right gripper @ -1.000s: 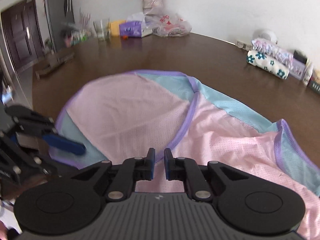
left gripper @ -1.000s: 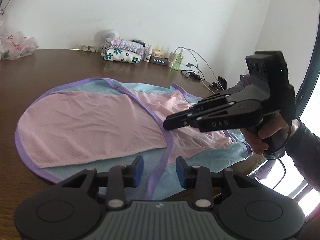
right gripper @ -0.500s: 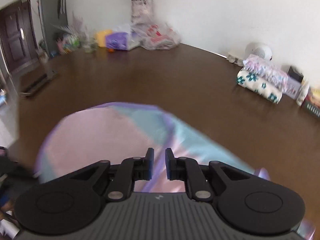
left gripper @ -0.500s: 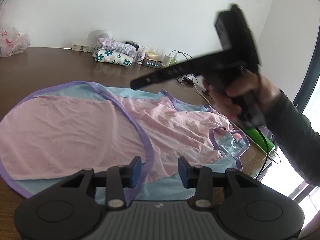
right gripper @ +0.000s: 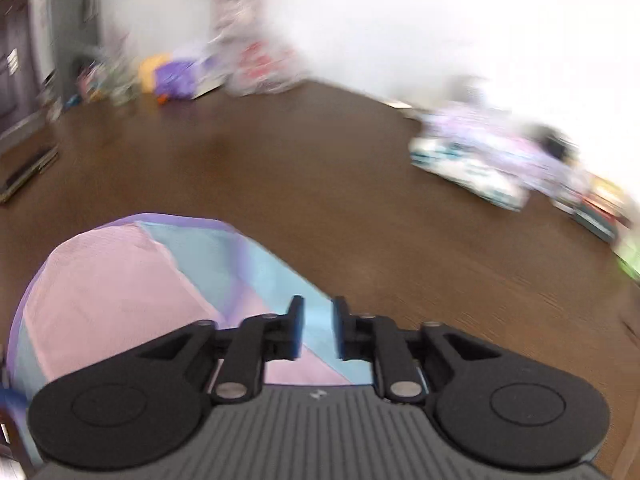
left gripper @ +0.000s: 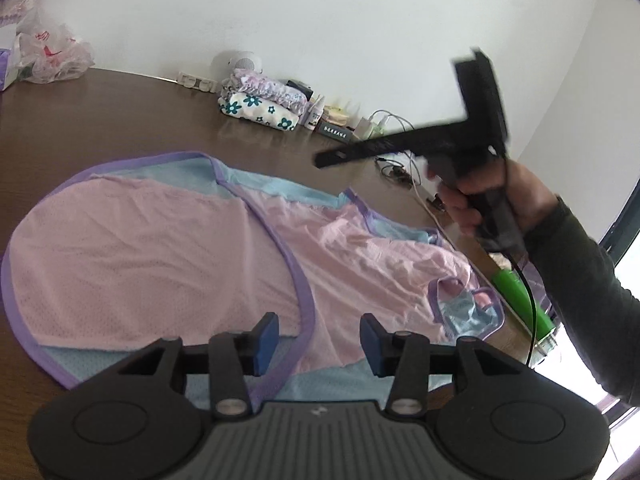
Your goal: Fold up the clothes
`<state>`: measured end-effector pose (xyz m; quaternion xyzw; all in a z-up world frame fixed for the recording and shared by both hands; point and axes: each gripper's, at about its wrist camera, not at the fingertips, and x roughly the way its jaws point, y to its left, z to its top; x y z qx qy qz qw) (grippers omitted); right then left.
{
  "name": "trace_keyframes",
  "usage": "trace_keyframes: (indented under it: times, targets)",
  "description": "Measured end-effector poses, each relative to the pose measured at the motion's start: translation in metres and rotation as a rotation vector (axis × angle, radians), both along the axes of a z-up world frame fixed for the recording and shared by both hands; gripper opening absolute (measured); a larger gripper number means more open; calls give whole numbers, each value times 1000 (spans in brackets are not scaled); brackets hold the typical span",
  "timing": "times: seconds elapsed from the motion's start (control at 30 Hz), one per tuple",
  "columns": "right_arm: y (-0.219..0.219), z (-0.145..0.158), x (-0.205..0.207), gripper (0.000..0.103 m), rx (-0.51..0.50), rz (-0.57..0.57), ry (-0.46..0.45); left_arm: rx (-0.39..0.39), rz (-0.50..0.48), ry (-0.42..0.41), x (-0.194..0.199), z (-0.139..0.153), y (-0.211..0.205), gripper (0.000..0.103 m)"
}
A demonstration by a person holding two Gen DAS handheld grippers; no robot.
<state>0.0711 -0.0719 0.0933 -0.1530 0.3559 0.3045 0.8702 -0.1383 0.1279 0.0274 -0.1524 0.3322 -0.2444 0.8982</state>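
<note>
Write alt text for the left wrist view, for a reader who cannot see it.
A pink and light-blue mesh garment with purple trim lies spread on a dark wooden table, with the left gripper open just above its near edge. To the right, a hand holds the right gripper raised over the garment; folded clothes sit by the far wall.

Thin perforated mesh cloth, matt, creased: garment (left gripper: 168,256). Dark wood, smooth with faint sheen: surface (left gripper: 100,120). Matt black plastic, ribbed housing: left claw (left gripper: 314,340). Crinkly glossy plastic bag (left gripper: 52,56) at ten o'clock.
</note>
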Motion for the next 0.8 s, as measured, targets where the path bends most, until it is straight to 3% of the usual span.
trace_keyframes:
  times: [0.17,0.43,0.6,0.73,0.8]
  targets:
    - [-105,-22,-23,22,-57,-191,67,34,-41,12,30,9,-34,50]
    - [-182,-43,-102,22,69,-295,52,192,-201,41,48,-6,-131,51]
    - [-182,-53,-141,22,28,-194,29,105,-286,-13,39,-21,-124,51]
    - [-188,-60,-148,23,-51,-238,-3,60,-282,-33,34,-26,-109,51]
    - [-195,-57,-151,23,-9,-257,13,46,-274,-41,33,-27,-107,51]
